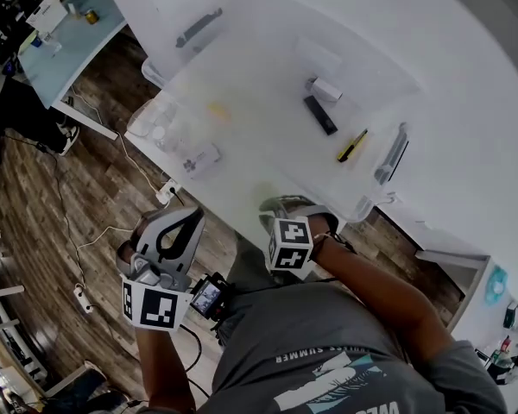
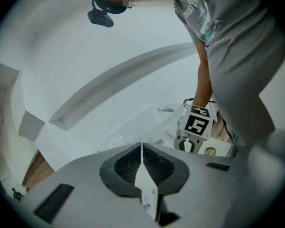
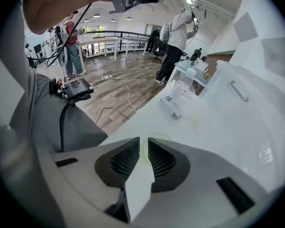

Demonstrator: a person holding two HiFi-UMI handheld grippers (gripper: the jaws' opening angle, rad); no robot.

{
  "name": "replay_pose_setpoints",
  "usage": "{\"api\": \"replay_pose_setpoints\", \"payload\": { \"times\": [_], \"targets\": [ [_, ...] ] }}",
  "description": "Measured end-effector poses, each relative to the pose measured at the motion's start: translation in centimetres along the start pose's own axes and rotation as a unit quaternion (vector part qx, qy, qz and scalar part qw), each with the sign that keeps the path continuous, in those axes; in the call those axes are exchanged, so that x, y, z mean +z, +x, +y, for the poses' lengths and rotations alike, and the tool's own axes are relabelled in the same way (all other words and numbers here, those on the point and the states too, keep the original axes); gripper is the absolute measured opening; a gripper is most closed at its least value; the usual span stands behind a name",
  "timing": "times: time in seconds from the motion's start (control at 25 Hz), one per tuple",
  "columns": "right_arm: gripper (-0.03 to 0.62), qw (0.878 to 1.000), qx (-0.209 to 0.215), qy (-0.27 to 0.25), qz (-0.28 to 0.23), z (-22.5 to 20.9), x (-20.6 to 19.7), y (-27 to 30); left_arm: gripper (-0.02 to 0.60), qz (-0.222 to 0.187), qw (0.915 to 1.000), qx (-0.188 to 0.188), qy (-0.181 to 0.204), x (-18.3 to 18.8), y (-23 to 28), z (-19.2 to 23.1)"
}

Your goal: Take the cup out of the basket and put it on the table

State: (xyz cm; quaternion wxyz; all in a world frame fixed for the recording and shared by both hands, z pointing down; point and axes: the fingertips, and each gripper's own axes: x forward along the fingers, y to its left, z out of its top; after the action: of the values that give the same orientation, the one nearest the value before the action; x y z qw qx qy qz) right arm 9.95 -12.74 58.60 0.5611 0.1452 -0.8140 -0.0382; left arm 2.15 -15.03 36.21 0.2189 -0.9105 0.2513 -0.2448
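Right gripper [image 3: 143, 138] jaws are seen slightly parted around the pale cup [image 3: 160, 137], which is set on the table [image 3: 218, 127] near its edge — outside the basket [image 1: 242, 33]. Release is judged to be in hand; a straight withdrawal clear of the cup is called for next. Left gripper [image 2: 141, 145] is pressed together — empty.

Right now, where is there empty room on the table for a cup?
Biggest bare spot: the table right of the clear bin. A smaller one sits between the right claw and the small white box. Crowded by the clear containers.
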Motion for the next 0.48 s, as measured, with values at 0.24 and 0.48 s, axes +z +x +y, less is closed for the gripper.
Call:
{"api": "replay_pose_setpoints", "payload": {
  "times": [0.24, 0.48],
  "targets": [
    [0.061, 0.997, -0.045, 0.019, -0.064, -0.5, 2.0, -4.5, 0.009, 0.000, 0.9998, 0.002, 0.019, 2.8, -0.7, -0.9],
    [0.046, 0.977, -0.108, 0.043, -0.177, -1.4, 5.1, -11.4, 0.009, -0.015, 0.9995, 0.006, 0.026, 6.1, -1.4, -2.0]
  ]
}}
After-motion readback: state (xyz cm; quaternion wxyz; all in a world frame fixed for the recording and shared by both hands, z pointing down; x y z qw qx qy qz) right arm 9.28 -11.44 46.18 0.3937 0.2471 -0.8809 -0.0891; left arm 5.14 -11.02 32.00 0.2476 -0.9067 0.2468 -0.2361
